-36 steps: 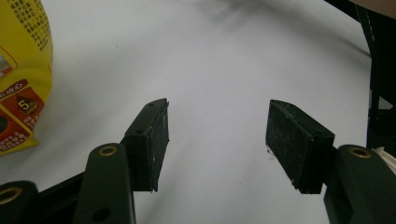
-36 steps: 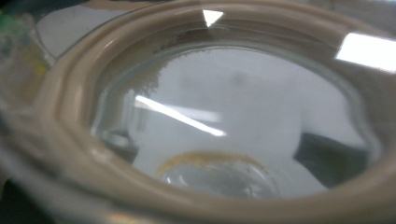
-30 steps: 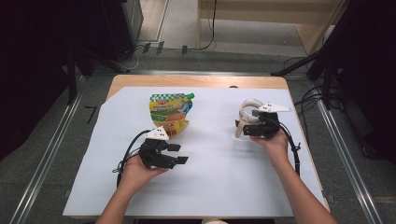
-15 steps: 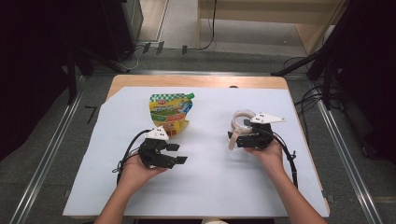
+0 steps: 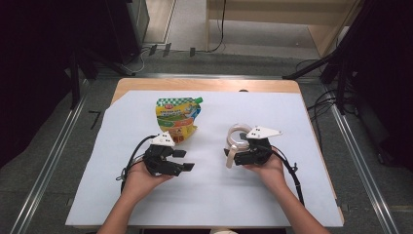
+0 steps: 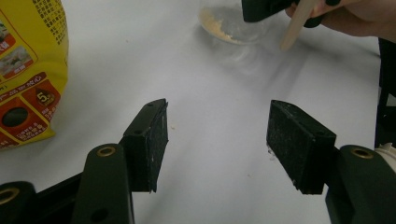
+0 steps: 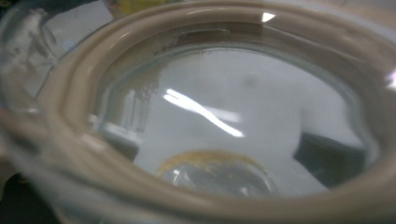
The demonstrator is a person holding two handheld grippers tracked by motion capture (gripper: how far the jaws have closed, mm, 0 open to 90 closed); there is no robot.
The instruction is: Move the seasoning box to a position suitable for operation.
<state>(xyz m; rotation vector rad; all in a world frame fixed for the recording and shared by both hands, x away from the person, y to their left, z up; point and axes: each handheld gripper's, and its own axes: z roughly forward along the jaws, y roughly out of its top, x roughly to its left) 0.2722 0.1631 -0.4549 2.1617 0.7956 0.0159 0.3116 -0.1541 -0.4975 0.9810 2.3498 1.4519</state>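
Observation:
A yellow and green pouch (image 5: 177, 119) lies flat on the white sheet, and its yellow side (image 6: 28, 70) reaches into the left gripper view. My left gripper (image 5: 185, 160) rests just in front of it, open, with bare sheet between its fingers (image 6: 217, 135). A clear glass jar (image 5: 238, 132) with a beige rim hangs tilted at the right gripper (image 5: 239, 156), which is shut on it. The jar (image 7: 224, 121) sits so close in the right gripper view that the jaws are hidden. Brown powder lies in the jar (image 6: 229, 28), and a beige strip (image 6: 294, 25) hangs by it.
The white sheet (image 5: 209, 195) covers a wooden table (image 5: 204, 85). Cables (image 5: 129, 163) trail from both grippers toward the person. Dark stands and floor cables surround the table. A few crumbs lie on the sheet between the left fingers.
My right gripper has carried the jar left and toward the person, nearer the table's middle. The left gripper and the pouch have stayed put.

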